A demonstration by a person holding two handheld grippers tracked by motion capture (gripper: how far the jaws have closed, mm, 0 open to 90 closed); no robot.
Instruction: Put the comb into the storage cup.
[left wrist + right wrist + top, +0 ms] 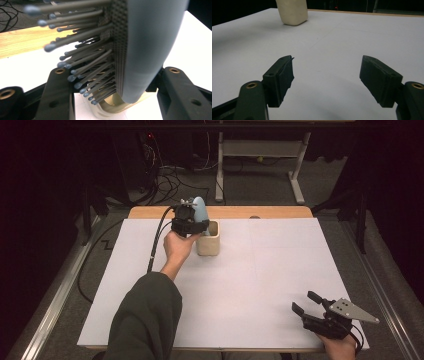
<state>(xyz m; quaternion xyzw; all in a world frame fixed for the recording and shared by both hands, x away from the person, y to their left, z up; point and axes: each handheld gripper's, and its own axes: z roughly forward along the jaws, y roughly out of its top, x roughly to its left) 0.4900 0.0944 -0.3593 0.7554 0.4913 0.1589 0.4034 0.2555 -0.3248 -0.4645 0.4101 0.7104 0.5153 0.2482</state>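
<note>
Pale blue plastic paddle hairbrush (150,45) held by left tongs (192,222) over beige square holder cup (208,240), far side of white-covered table (280,270).

Brush looks light and rigid; smooth curved back likely slippery, ball-tipped bristles (82,65) springy and poor to bear on. Left tongs closed across the paddle head, one jaw on the bristle face, one on the back; lower end just at the cup mouth. Handle would give a surer hold. Right tongs (310,307) wide open, empty, near table's front edge, well apart.
</note>
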